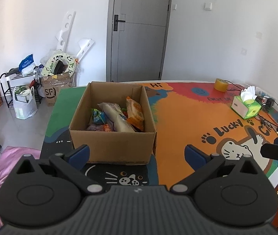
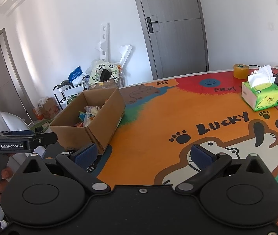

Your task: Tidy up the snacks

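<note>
Hovering spread wide and gripping nothing: left gripper [image 1: 137, 153], just short of the cardboard box [image 1: 111, 145] sitting by the table's [image 1: 178, 121] left edge. Lying heaped inside the box: snack packets [image 1: 119, 117]. Likewise hanging parted and bare over the orange mat's middle: right gripper [image 2: 143, 153]. Resting toward the far right corner: tissue box [image 2: 262, 96], tape roll [image 2: 241, 70].

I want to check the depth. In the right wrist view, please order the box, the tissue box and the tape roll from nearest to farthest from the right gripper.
1. Box: left, nearest the right gripper.
2. Tissue box: far right.
3. Tape roll: behind it, by the mat's far edge.
</note>
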Available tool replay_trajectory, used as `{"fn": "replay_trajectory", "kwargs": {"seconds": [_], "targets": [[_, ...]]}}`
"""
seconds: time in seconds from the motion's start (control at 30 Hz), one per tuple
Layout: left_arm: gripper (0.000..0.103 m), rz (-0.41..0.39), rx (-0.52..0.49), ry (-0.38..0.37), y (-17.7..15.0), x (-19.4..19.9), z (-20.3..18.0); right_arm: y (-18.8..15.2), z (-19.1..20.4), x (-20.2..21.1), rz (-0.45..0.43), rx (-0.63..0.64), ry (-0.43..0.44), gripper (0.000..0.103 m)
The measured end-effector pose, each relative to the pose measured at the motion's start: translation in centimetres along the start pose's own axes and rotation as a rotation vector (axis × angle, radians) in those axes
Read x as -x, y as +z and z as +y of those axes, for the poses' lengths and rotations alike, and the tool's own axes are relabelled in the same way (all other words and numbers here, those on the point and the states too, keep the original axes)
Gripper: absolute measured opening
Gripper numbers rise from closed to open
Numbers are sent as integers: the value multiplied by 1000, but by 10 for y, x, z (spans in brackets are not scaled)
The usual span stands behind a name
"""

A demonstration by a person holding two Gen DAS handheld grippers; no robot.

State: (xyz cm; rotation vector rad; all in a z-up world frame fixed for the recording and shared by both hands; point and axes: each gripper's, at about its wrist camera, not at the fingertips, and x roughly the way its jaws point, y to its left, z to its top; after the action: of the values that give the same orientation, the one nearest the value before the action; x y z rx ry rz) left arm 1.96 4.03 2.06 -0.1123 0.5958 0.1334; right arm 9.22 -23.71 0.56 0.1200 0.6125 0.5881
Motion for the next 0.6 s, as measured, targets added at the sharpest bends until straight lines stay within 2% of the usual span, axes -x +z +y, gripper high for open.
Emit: {"fn": "replay_trajectory", "kwargs": {"seconds": [0.6], "targets": [[103, 4, -3, -19, 0, 2, -2, 0, -1, 3, -5, -4, -17, 103]]}}
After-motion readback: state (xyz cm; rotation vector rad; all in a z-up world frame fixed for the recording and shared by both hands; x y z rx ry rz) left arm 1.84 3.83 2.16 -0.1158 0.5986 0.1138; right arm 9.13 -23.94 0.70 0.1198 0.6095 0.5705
